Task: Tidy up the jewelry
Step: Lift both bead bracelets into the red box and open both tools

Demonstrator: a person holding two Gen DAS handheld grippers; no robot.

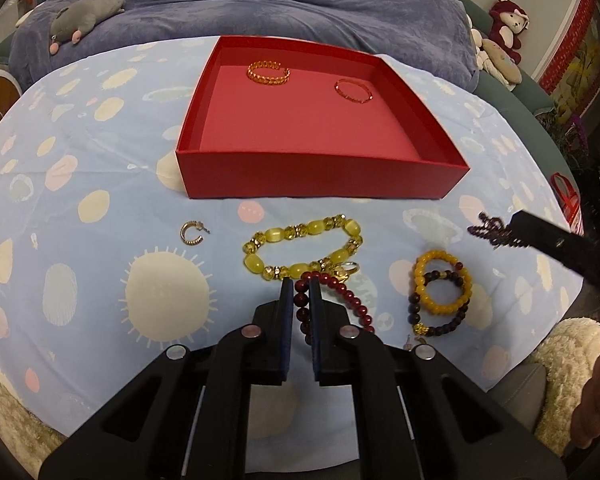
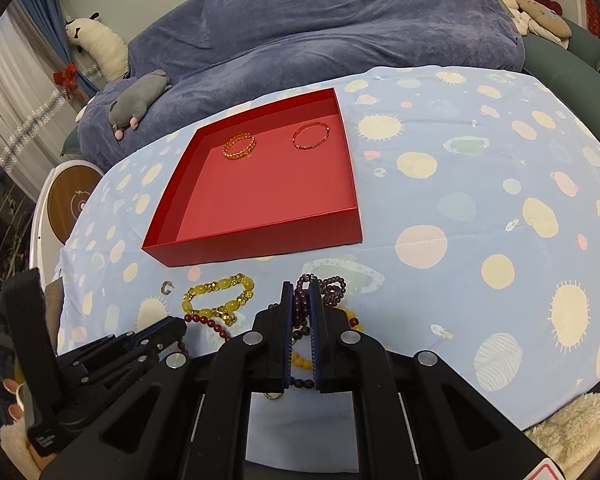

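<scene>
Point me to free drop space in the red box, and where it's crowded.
Red box: near half of the floor is bare; only the gold chain bangle and thin red bangle lie by the far wall. Crowded: cloth strip before the box, with yellow bead bracelet and stacked amber and dark bracelets.

— What lies behind the table?
— A blue-grey blanket heaped over a sofa, with a grey plush animal at the upper left of the left wrist view.
— And the table itself?
— A pale blue tablecloth printed with suns and planets.
— Any window?
— White sheer curtains and a blue drape at the far left of the right wrist view; a dark red teddy bear sits at the upper right.
</scene>
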